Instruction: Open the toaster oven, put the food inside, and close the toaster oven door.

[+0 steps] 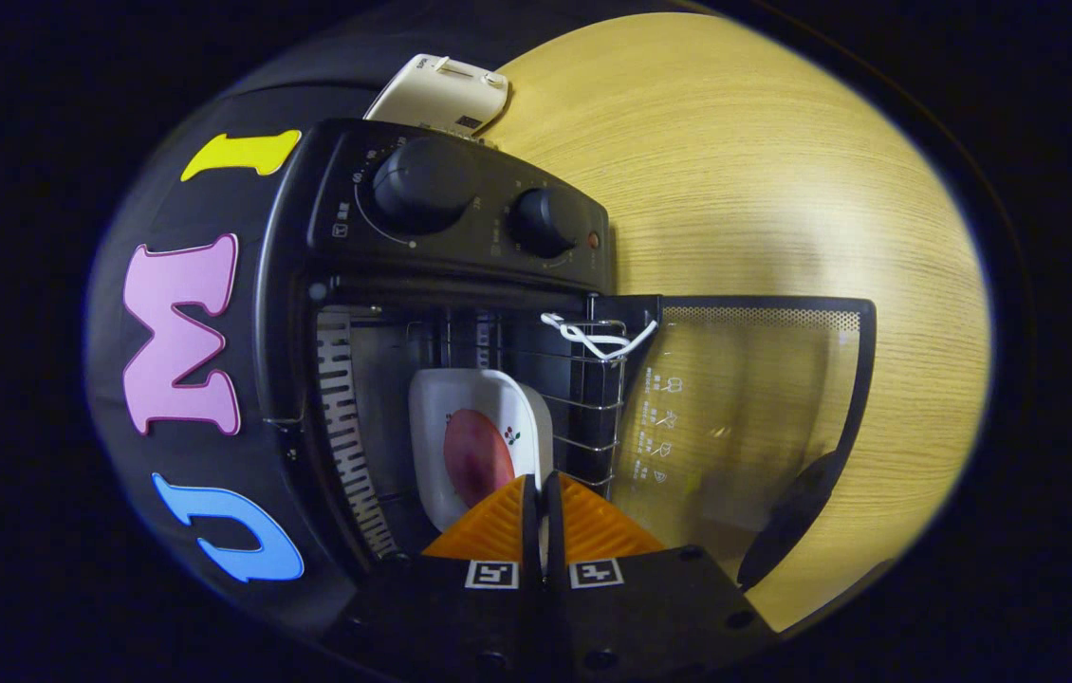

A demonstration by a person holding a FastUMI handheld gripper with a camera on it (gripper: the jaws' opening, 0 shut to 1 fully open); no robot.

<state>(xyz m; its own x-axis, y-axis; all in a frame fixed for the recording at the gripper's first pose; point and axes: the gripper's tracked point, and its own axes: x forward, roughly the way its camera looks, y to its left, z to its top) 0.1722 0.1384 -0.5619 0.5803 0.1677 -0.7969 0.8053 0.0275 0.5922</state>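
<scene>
Gripper view looks down over a pale wood-grain worktop (745, 190) on which a black toaster oven (308, 285) appears rotated by the camera's roll, its glass door (745, 408) swung fully open and lying flat over the wood. Inside the cavity a white dish (432, 417) carrying the reddish food (474, 455) rests on the wire rack (593, 408), just ahead of the fingertips. The claw (542, 489) has its fingers drawn together with barely a slit between them; its tips overlap the dish's near edge, though I cannot tell whether they pinch the rim. If they do grip it, pulling back would drag the dish out again. The dish sits close to the mouth of the cavity, so the closing door might catch it. The dark door handle (792, 517) lies off to one side, so a hasty reach could skid across the glass. A white cord (593, 337) looped on the rack's front could get trapped in the door.
</scene>
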